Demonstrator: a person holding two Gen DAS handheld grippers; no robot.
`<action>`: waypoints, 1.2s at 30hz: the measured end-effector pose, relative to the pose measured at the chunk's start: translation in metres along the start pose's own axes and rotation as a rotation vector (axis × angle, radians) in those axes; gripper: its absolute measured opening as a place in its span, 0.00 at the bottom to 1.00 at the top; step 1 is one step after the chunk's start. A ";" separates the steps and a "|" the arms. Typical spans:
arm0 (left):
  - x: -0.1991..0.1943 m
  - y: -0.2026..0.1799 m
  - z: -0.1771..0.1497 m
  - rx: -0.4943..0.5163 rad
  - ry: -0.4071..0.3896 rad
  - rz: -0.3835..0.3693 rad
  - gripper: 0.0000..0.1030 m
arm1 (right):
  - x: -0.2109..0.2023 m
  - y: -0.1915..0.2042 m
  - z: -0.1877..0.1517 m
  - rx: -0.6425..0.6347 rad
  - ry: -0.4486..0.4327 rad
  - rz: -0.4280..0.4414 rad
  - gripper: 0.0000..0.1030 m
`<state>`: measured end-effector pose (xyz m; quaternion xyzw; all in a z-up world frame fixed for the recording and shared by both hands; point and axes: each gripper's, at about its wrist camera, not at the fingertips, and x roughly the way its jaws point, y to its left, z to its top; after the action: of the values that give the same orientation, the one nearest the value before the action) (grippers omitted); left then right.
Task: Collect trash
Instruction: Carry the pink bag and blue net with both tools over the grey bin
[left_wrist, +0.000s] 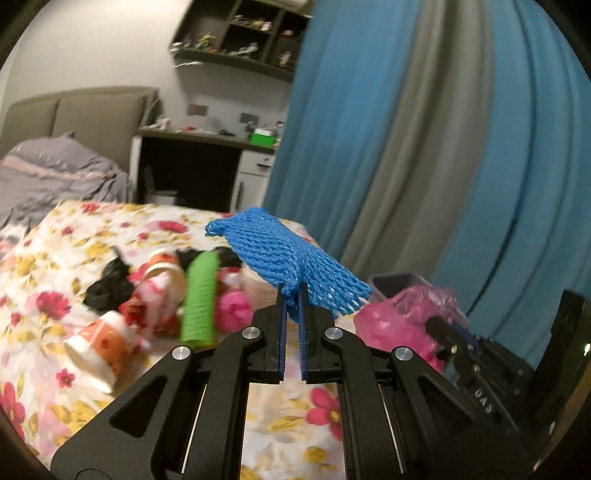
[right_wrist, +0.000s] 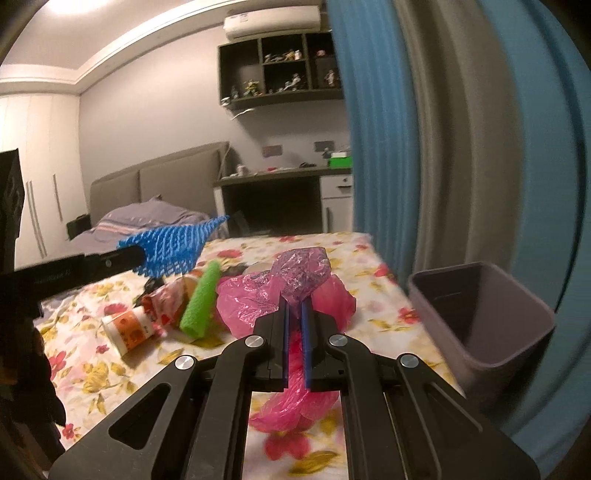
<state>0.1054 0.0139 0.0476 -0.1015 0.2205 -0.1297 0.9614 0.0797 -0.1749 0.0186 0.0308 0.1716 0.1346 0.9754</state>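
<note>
Flowered bedsheet (right_wrist: 362, 258) is lying under both grippers. Left gripper (left_wrist: 292, 291) is pinching a blue foam net (left_wrist: 280, 258) tight; right gripper (right_wrist: 294, 306) is clamping a pink plastic bag (right_wrist: 258, 295). Each load should be travelling rightward over the purple bin (right_wrist: 480, 314), well above its rim, before letting go. More trash (right_wrist: 162, 306) is waiting nearby.

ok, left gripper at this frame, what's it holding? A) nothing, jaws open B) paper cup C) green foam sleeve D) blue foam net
D: the left gripper is shut on the blue foam net, lifted clear of the floral bedspread; the green foam sleeve and paper cup lie on the bed.
</note>
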 end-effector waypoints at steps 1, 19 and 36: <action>0.002 -0.008 0.000 0.016 -0.002 -0.007 0.04 | -0.003 -0.007 0.002 0.006 -0.009 -0.013 0.06; 0.111 -0.138 0.008 0.183 0.028 -0.278 0.04 | -0.017 -0.127 0.032 0.078 -0.109 -0.338 0.06; 0.205 -0.181 -0.017 0.198 0.143 -0.342 0.05 | 0.033 -0.182 0.016 0.141 -0.019 -0.455 0.07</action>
<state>0.2390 -0.2195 -0.0029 -0.0328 0.2538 -0.3187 0.9127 0.1611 -0.3409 0.0038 0.0607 0.1737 -0.1012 0.9777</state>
